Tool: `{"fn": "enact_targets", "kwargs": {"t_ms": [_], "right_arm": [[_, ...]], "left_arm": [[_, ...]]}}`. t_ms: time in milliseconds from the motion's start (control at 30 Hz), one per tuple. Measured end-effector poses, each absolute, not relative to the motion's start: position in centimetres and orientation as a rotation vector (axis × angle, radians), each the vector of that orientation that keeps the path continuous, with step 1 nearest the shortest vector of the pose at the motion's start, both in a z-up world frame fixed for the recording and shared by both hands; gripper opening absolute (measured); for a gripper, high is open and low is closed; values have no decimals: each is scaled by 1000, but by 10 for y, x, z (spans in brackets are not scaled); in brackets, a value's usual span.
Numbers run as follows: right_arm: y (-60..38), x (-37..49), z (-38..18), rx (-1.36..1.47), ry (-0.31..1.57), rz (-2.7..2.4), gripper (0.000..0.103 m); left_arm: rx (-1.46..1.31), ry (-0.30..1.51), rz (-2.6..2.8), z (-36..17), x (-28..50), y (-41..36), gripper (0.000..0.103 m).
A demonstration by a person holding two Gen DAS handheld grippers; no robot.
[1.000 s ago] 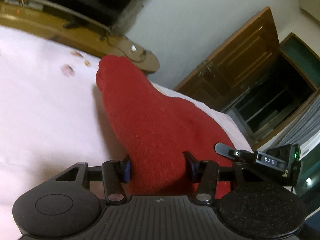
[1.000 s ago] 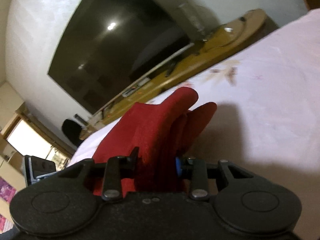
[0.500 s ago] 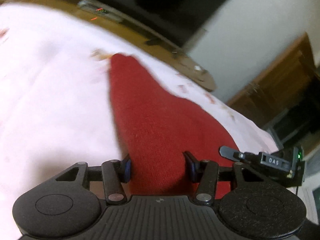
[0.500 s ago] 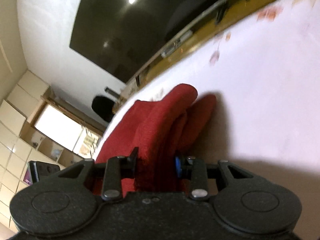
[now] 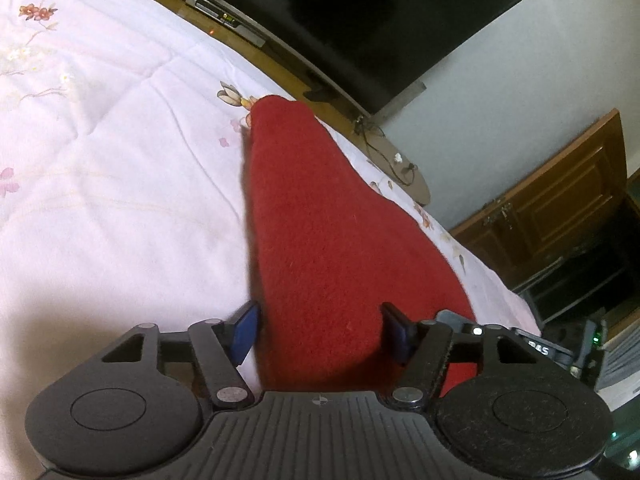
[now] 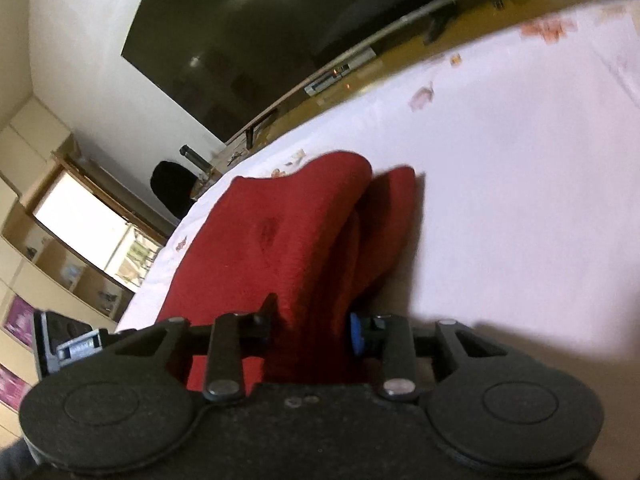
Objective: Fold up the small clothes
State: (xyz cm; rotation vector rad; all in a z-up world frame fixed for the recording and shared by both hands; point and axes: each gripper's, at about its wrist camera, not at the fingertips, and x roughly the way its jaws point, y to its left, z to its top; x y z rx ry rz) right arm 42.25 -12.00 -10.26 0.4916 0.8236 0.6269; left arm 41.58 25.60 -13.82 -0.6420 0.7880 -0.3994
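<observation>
Home bedroom: floral bedspread (image 5: 120, 168), television (image 5: 380, 20).

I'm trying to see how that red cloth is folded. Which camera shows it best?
The right wrist view: the red cloth shows stacked layers along its edge. The left wrist view shows only its flat top, tapering away across the bed.

text: partial white letters "as" | on: black device (image 5: 540, 349) at right edge, left wrist view

A large dark television (image 5: 360, 12) fills the upper frame above a wooden ledge (image 5: 280, 56). White wall (image 5: 560, 60) at upper right; brown wooden cabinet (image 5: 560, 200) at right. Floral white bed (image 5: 100, 160) at left.
</observation>
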Motion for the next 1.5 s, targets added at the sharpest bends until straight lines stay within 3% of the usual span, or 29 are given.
{"fn": "enact_targets", "kwargs": {"t_ms": [67,267,633,767,967,1067,1133,1167,1333,1500], "right_arm": [[-124,414,-101,471,806,625,31],[-142,432,-110,625,797,611,44],[-146,451,-121,708,763,581,45],[-164,435,-103,726,657,547,45],[-150,485,-110,750,760,559,46],[-140,493,-120,712,810,534,41],[-136,491,-122,708,805,547,25],[-134,484,-117,687,768,557,9],[-112,445,-83,373,566,447,8],[-101,453,-115,276,650,325,8]], "left_arm": [[-627,792,-406,-137,418,252,69],[-632,793,-408,-130,428,260,70],[-680,796,-403,-137,454,260,70],[-693,766,-415,-132,453,268,70],[-720,789,-391,-136,462,270,70],[-710,798,-386,-137,465,268,70],[-701,798,-381,-137,467,267,70],[-690,800,-378,-136,469,266,70],[-516,817,-314,-125,476,243,70],[-395,823,-278,-119,481,227,80]]}}
